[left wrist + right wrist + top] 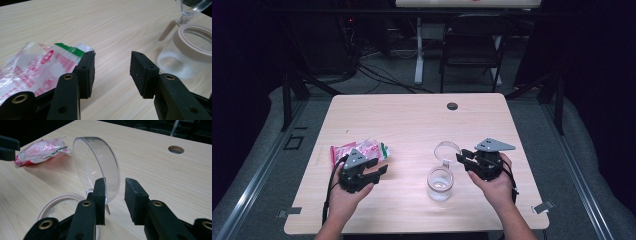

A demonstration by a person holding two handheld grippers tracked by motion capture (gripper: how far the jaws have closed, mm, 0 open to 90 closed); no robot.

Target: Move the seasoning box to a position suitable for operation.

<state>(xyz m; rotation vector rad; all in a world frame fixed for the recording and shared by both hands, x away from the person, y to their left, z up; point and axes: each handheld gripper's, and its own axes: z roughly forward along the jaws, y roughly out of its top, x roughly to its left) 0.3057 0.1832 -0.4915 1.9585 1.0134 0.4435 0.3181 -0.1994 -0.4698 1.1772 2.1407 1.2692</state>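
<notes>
1. A clear glass jar (440,184) is standing upright on the wooden table (412,120), toward the near right part of it, with a beige ring round its mouth; its clear hinged lid (447,149) is swung up and back, standing on edge behind the mouth.
2. The right gripper (464,161) is hovering just beside the jar's hinge. In the right gripper view its jaws are standing partly apart: the lid (96,167) is sitting just ahead of the left pad, and whether that pad is touching its rim cannot be told, while the right pad is standing clear, so nothing is clamped.
3. The left gripper (379,169) is hanging low over the table to the left of the jar, jaws about half open with only bare wood between them in the left gripper view.
4. A crumpled plastic packet (359,150) is lying flat just behind and left of the left gripper, pink-red print with a green strip on clear film. The red printing on the packet (37,67) is too blurred to read.
5. The jar (186,55) is bearing no label that can be seen.
6. A round cable hole (452,106) is sitting near the table's far edge, well apart from everything.
7. Beyond the table a dark folding chair (472,47) is standing on the grey floor.
8. Nothing is lying between the packet and the jar.
</notes>
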